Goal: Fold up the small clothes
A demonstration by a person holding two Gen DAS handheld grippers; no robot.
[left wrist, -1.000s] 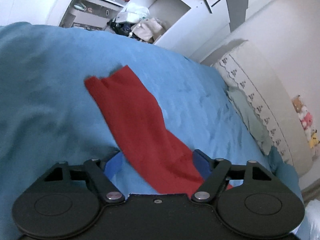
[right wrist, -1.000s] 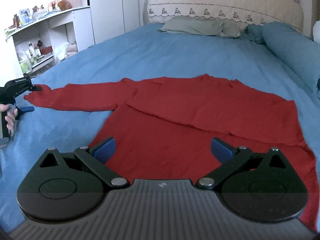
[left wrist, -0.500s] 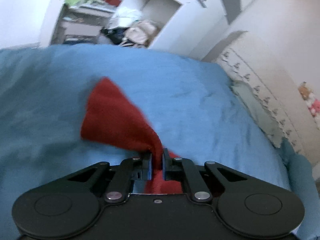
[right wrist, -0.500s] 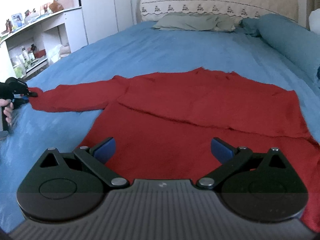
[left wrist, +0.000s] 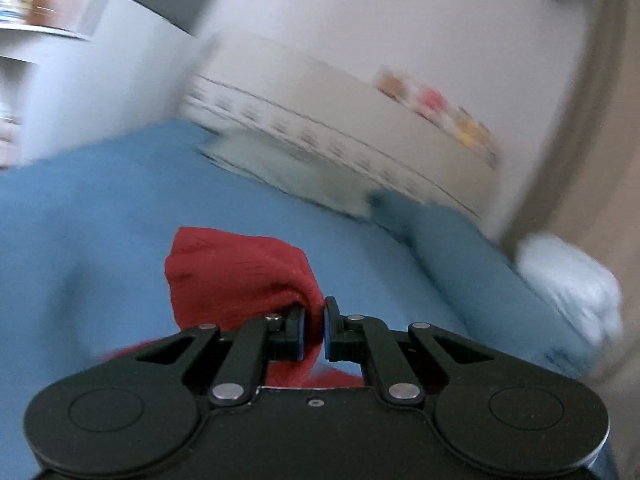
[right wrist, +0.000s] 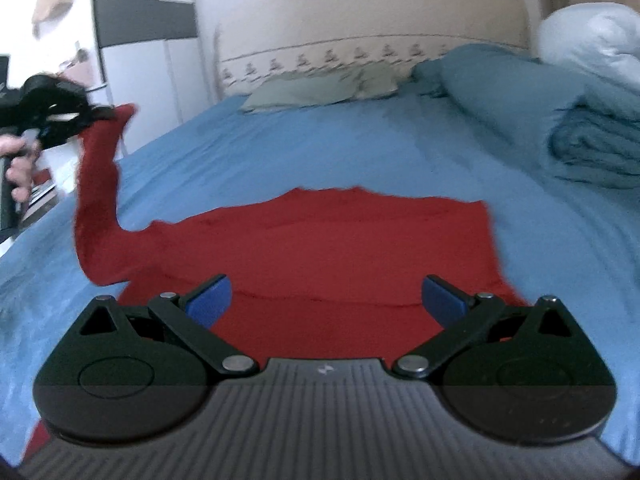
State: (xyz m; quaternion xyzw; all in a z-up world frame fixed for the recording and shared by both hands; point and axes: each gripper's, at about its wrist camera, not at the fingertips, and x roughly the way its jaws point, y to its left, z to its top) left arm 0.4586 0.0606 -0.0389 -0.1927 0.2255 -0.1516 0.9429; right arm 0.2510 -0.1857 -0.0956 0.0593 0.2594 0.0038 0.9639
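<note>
left tongs (left wrist: 313,330) clamp sweater (right wrist: 340,256) cuff aloft – right tongs (right wrist: 326,300) gape over hem.

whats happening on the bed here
A person is folding a red sweater laid flat on a blue bedsheet. The left hand-held gripper is shut on the end of one sleeve and holds it lifted off the bed, hanging in an arc. The right hand-held gripper hovers open above the sweater's near edge, gripping nothing. The sleeve is not yet laid across the body.
</note>
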